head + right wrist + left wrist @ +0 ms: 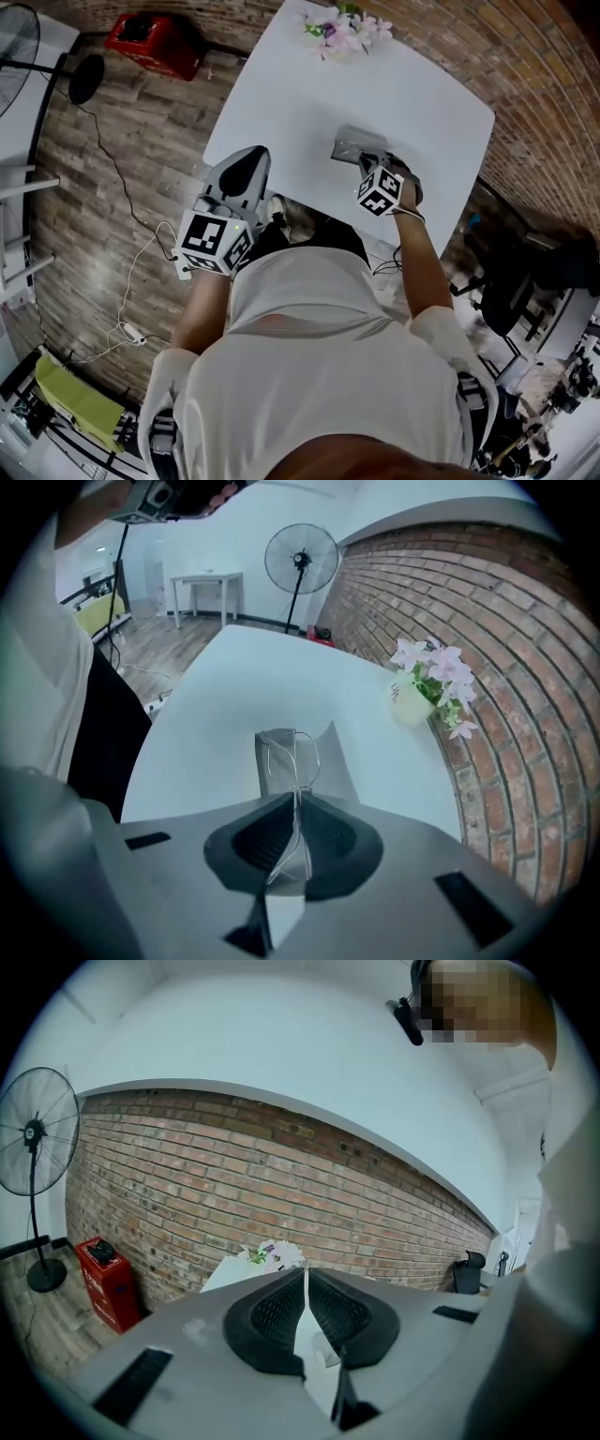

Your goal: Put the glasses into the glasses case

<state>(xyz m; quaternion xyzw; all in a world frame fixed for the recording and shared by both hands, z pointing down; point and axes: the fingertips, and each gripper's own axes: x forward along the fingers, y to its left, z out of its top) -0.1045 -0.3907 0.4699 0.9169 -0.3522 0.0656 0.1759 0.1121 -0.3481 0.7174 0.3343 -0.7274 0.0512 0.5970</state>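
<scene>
On the white table (309, 84) an open grey glasses case (349, 142) lies in front of my right gripper (367, 165). In the right gripper view that gripper (296, 799) is shut on thin wire-framed glasses (292, 754), which stick forward just above the open case (335, 766). Whether the frame touches the case I cannot tell. My left gripper (246, 161) hovers at the table's near left edge, away from the case. In its own view the left gripper (307, 1283) is shut on nothing and points toward the brick wall.
A small pot of pink flowers (342, 28) stands at the table's far edge by the brick wall. A red box (150, 42) and a standing fan (33, 1138) are on the wooden floor to the left. A cable trails across the floor.
</scene>
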